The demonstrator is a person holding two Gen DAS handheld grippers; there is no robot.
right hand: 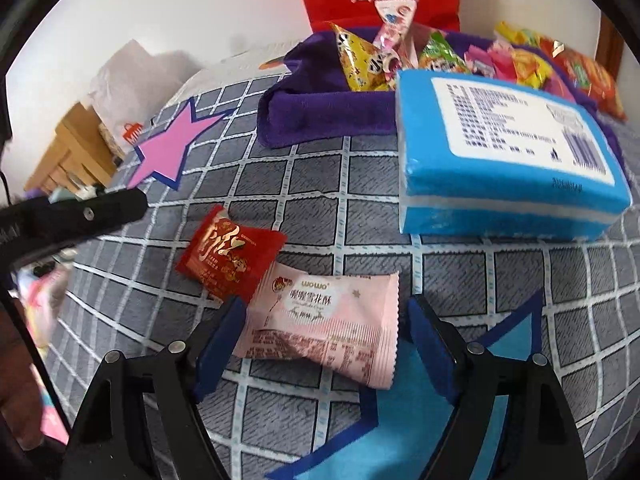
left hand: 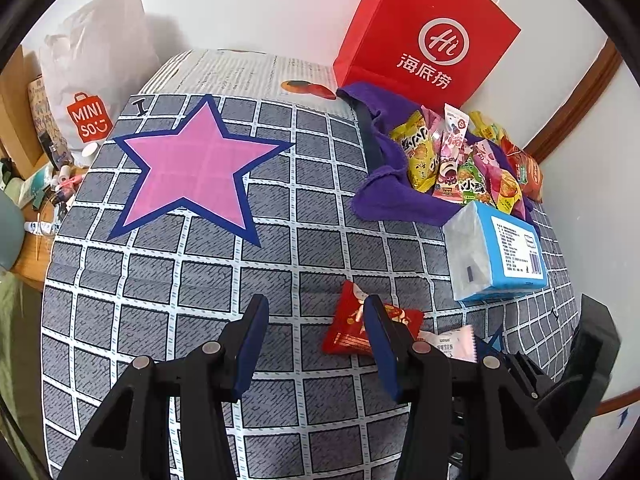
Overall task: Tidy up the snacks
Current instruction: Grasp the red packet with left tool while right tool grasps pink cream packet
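A white-walled room holds a table covered by a grey grid-patterned cloth point(left hand: 168, 300), with newspaper showing at its far edge. A large pink star point(left hand: 192, 168) with a navy border lies toward the cloth's far left; a blue star point(right hand: 420, 412) lies at the near right edge, under the right gripper. At the far right corner a red Haidilao paper bag point(left hand: 428, 32) stands against the wall. In front of it a purple towel point(left hand: 384, 184) carries a heap of mixed snack packets point(left hand: 460, 160). A blue tissue pack point(right hand: 508, 152) lies just in front of the towel, near the right edge. A white Miniso bag point(left hand: 92, 92) stands beyond the table's left edge.

Nearer the front edge, a pink Wowo nougat packet point(right hand: 324, 328) and a red snack packet point(right hand: 228, 256) lie flat, overlapping at one corner. The right gripper point(right hand: 320, 336) is spread wide, its jaws flanking the pink packet without pressing it. The left gripper point(left hand: 316, 344) is partly spread with nothing between its jaws; its right finger hides part of the red packet.
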